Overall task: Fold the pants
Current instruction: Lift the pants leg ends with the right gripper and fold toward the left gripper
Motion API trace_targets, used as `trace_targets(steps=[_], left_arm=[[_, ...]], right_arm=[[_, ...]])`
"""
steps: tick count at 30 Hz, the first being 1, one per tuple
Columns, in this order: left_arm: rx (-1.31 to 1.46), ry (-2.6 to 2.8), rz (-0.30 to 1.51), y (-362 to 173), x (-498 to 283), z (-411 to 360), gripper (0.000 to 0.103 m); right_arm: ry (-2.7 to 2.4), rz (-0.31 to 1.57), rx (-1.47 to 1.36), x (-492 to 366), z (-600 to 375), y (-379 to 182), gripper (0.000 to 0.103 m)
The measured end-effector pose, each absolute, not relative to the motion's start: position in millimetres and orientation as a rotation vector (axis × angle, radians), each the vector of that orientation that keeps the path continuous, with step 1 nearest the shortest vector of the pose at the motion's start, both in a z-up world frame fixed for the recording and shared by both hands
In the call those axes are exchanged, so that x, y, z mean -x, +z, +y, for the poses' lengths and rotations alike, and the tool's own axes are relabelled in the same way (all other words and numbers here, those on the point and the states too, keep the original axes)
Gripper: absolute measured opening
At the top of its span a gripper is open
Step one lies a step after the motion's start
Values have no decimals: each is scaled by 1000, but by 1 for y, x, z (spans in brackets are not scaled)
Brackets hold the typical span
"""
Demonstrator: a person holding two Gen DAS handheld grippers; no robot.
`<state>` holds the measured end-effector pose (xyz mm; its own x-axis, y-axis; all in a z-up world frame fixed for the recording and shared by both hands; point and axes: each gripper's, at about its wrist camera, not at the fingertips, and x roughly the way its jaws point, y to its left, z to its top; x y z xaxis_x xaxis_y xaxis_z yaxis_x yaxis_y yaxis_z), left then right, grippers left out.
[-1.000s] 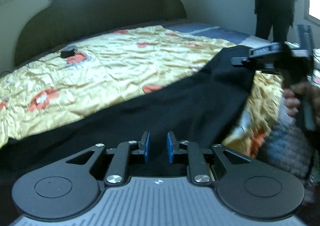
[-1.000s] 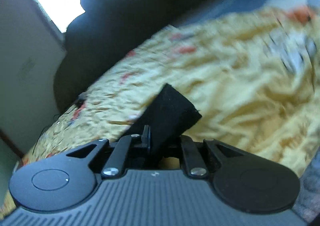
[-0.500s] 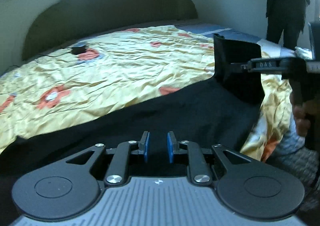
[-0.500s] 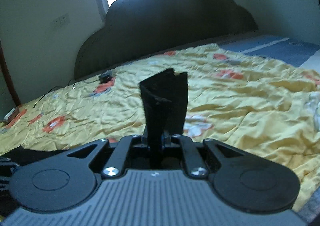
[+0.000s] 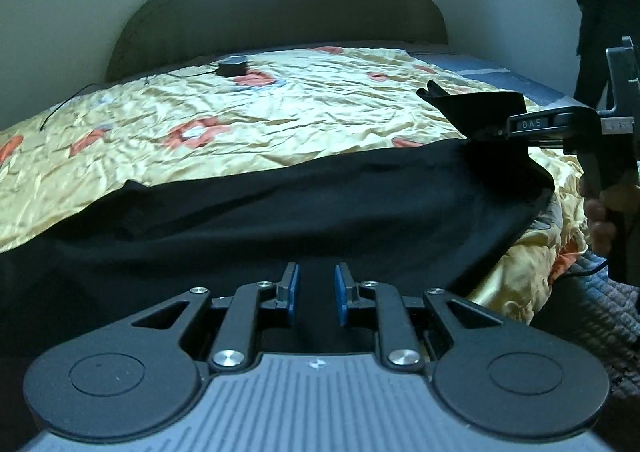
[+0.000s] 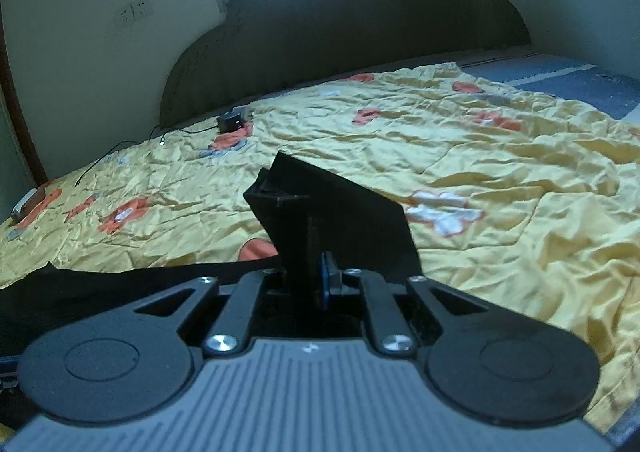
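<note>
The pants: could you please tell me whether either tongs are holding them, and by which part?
The right tongs are shut on the pants, pinching a lifted end corner. The left tongs are open above the fabric, holding nothing.

The pants (image 5: 320, 211) are matt black cloth, the bedspread (image 6: 500, 155) crinkled, seemingly satin-glossy yellow fabric.
</note>
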<state>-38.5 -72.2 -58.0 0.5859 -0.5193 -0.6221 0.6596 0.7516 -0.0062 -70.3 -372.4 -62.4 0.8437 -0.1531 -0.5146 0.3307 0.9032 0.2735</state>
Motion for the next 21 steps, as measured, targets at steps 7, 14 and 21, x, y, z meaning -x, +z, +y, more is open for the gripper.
trace_targets(steps=[7,14,21], left_arm=[[-208,-667,637,-57,41,-52,19],[-189,-628,646,-58,42,-34,19],[-192,-589,628,-56,44,-17,19]], right_arm=[[-197,496,-311,60,-337,-48,11],[-99,511,-296,47,-292,-46,11],[3,506,-199,39,-232,-38,11]])
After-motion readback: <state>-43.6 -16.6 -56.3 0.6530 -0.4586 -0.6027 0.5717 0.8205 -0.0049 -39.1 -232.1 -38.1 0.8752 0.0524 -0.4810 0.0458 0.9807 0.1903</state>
